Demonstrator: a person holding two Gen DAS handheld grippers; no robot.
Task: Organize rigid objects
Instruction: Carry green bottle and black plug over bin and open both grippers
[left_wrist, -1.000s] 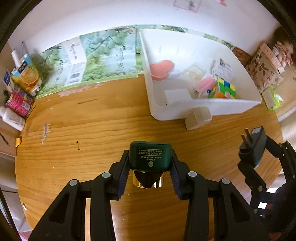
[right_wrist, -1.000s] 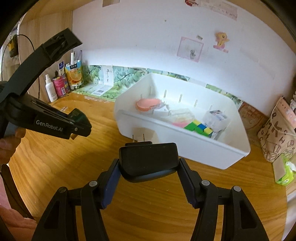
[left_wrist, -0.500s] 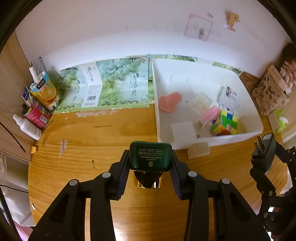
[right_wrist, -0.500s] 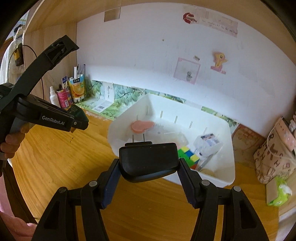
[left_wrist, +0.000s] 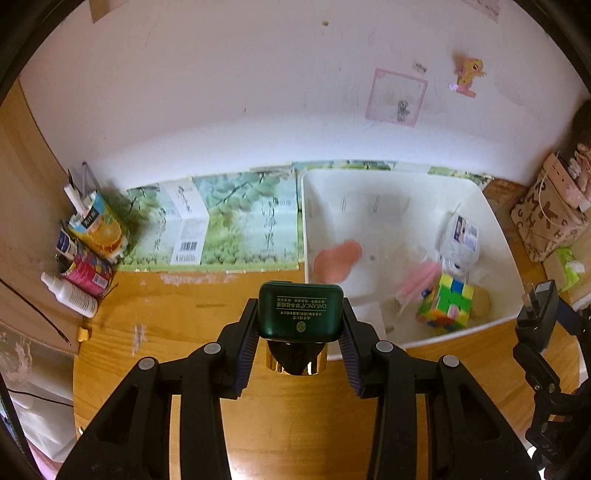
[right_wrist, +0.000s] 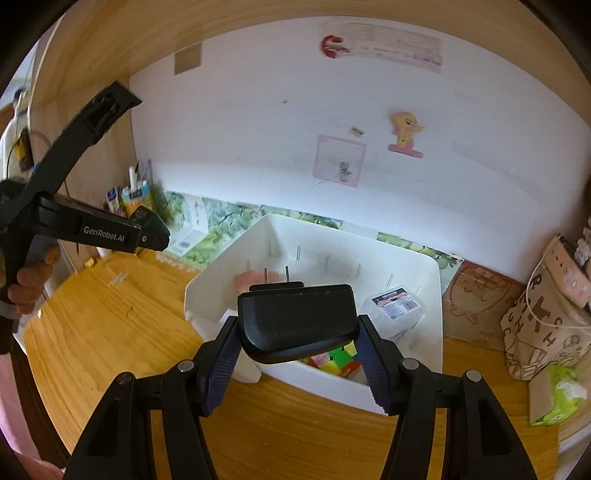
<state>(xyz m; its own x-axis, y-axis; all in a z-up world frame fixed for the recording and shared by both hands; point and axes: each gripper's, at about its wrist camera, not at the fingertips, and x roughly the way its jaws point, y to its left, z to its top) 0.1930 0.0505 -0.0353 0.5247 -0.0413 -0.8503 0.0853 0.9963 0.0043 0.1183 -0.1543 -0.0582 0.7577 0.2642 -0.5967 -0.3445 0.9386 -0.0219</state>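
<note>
My left gripper is shut on a dark green bottle with a gold collar, held above the wooden table left of the white bin. My right gripper is shut on a black power adapter with two prongs pointing forward, held above the bin's near rim. The bin holds a pink lid, a colour cube, a pink item and a small clear box. The right gripper with the adapter shows at the right edge of the left wrist view. The left gripper shows in the right wrist view.
A green printed carton lies flat against the wall. Drink cartons, a can and a white bottle stand at the far left. A brown paper bag and green tissue pack stand right of the bin. A white block sits by the bin's front corner.
Both grippers have risen and tilted up, so more of the wall shows. The bin now sits lower and nearer under the right gripper. Both holds are unchanged.
</note>
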